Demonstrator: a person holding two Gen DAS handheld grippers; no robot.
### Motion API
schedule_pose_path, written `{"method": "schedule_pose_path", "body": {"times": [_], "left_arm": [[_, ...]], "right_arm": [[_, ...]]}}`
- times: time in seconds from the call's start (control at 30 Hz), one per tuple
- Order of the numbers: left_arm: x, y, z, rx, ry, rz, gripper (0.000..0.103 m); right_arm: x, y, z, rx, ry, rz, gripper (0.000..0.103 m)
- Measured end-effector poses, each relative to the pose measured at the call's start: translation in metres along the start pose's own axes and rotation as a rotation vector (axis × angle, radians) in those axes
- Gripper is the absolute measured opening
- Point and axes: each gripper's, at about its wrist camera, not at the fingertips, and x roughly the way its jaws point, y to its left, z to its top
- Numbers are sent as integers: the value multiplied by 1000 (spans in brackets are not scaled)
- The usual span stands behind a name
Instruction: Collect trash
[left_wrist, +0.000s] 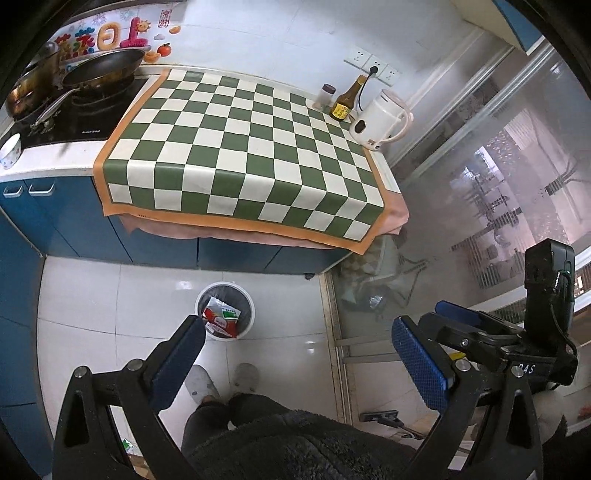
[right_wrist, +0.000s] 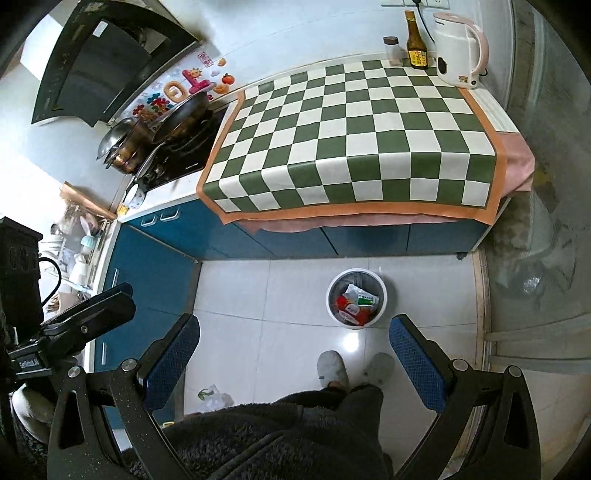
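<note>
Only my right wrist view shows the range hood (right_wrist: 99, 62) and a crumpled plastic bag (right_wrist: 216, 398) on the floor tiles. The trash bin (left_wrist: 225, 312) stands on the floor below the desk (left_wrist: 236, 147) edge, wrappers (left_wrist: 221, 317) inside. It sits just beyond my left gripper (left_wrist: 299, 365) and between my right gripper (right_wrist: 295, 363) fingers, slightly ahead. Both grippers are spread, empty. Bare tiles surround the bin.

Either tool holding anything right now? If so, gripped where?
Nothing held. Left tool and right tool are both open and empty; the wrappers lie in the trash bin.
</note>
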Motion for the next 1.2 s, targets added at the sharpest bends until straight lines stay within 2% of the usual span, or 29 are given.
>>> {"method": "schedule_pose_path", "body": {"times": [0.47, 1.2], "left_arm": [[-6, 0, -11, -21, 0, 8, 103], [13, -14, -12, -18, 27, 24, 103]], "right_arm": [[6, -1, -7, -10, 43, 26, 103], [10, -5, -7, -28, 70, 27, 103]]}}
